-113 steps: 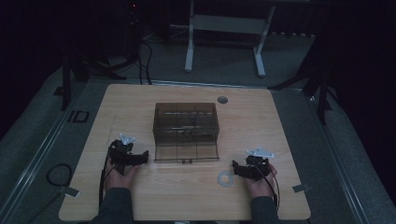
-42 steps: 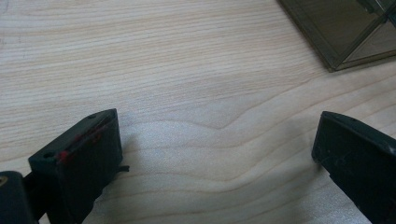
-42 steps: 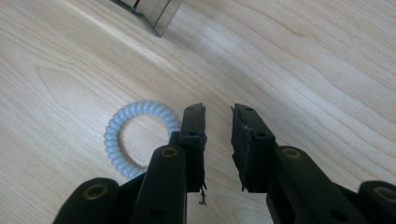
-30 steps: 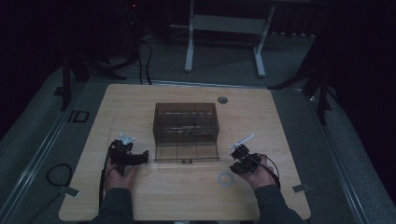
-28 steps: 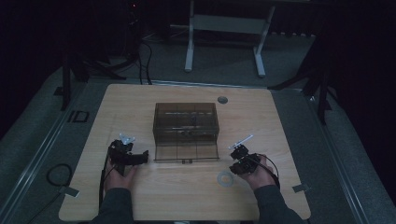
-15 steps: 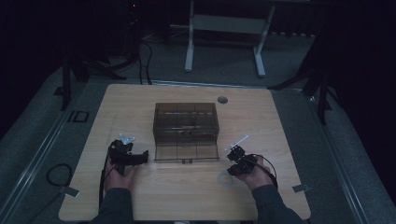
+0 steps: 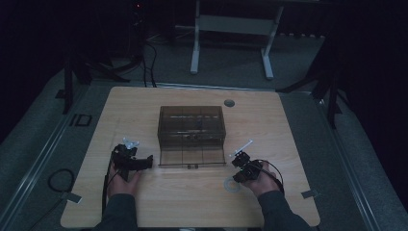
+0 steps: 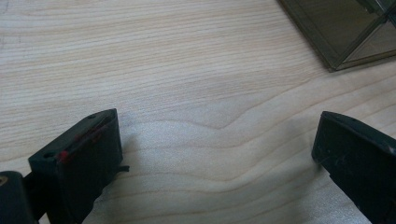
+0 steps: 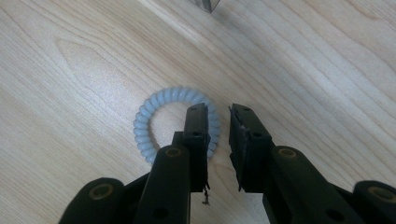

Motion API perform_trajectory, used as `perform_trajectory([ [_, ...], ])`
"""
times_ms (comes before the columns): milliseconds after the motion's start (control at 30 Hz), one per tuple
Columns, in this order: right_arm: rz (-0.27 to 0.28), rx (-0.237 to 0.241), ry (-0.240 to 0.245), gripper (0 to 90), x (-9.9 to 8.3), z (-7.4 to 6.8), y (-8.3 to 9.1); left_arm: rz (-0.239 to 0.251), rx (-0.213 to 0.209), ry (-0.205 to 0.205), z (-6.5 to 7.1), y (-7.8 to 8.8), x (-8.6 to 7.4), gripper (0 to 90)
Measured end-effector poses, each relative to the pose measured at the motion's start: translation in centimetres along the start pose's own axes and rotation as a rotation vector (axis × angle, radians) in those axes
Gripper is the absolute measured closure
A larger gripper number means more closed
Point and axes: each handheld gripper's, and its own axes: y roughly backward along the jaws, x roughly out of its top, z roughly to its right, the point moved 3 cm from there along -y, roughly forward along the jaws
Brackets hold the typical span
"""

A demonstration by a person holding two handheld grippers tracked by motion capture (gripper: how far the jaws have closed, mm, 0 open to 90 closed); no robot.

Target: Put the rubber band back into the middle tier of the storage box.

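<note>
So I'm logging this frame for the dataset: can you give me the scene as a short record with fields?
surface: light wooden table
container: smoky transparent plastic box, mid-table
small item: pale blue spiral hair tie, lying flat on the table in front of the box, on the right
left gripper: jaws wide apart over bare wood, holding nothing
right gripper: jaws narrowly apart, straddling the tie's near-right rim, one jaw inside the ring, not yet closed

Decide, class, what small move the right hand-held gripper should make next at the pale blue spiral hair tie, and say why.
Probably close the jaws. The right hand-held gripper has one jaw inside the pale blue spiral plastic hair tie and one outside it, with a narrow gap between them, so the coil's near side sits between them on the light wooden table. Closing should pinch it before any lift.
</note>
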Motion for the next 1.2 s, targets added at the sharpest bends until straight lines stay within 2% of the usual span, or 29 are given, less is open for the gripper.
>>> perform_trajectory([
  [1200,-0.051,0.001,0.004,75.2,-0.2,-0.3,-1.1,0.000,0.001,0.001,0.0,0.0,0.0,1.7],
])
